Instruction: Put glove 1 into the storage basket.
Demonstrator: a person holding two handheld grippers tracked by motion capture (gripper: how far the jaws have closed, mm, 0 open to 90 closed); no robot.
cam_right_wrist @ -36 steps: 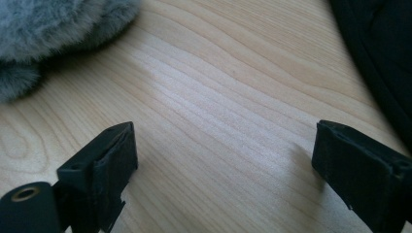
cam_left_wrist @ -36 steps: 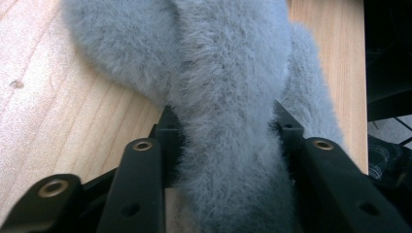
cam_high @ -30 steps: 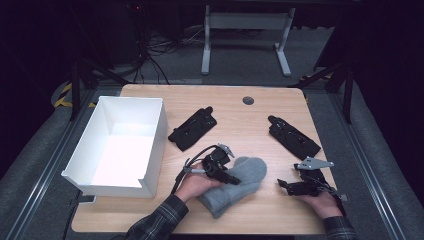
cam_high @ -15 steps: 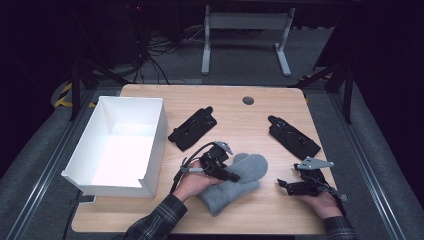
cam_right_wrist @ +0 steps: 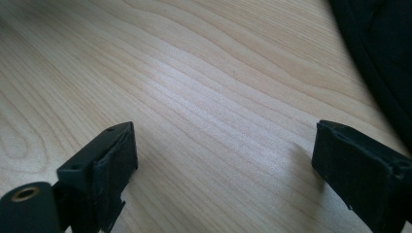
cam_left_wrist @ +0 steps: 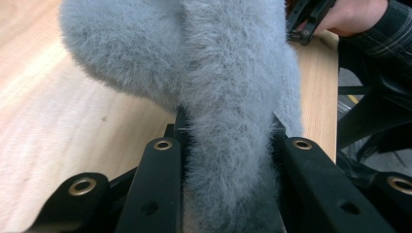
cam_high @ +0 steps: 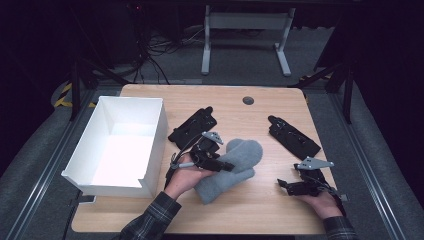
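The left claw pinches a fold of the fuzzy grey fleece mitten, which lies rumpled on the pale, wood-grain table beside the white open-topped box. The right claw rests spread wide on bare wood, well apart.

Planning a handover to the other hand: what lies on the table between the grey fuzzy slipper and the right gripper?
Nothing: in the high view, bare wood separates the grey fuzzy slipper from the right gripper, whose jaws stand open.
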